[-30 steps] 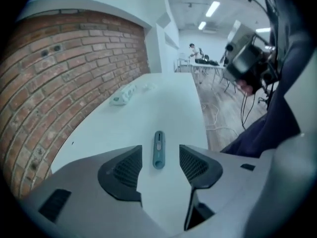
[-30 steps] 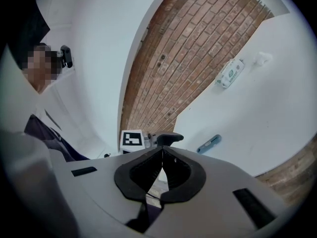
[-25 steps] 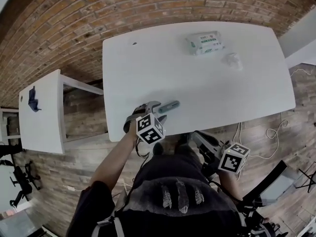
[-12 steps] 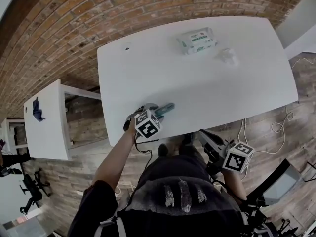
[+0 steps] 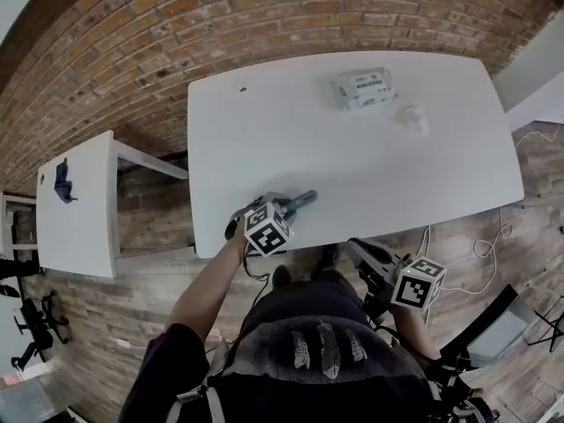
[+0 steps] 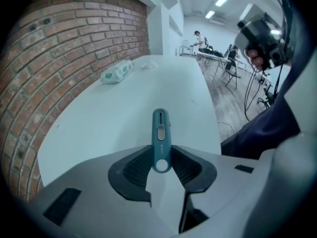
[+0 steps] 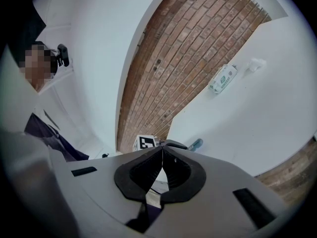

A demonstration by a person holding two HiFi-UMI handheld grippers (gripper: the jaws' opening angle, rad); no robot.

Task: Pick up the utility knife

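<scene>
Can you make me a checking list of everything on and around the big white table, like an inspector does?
Surface: white rectangular table, flat, nothing spilled.
Job's things: teal plastic utility knife lies by the table's near edge.
Clutter: white-and-green pack of wipes and crumpled white tissue at the far side.
Tools: left tool has just been closing and now clamps the knife's end; right tool shut, empty, off the table.
Cables: white cable looped on the wooden floor.
Surroundings: red brick wall; smaller white side table.
</scene>
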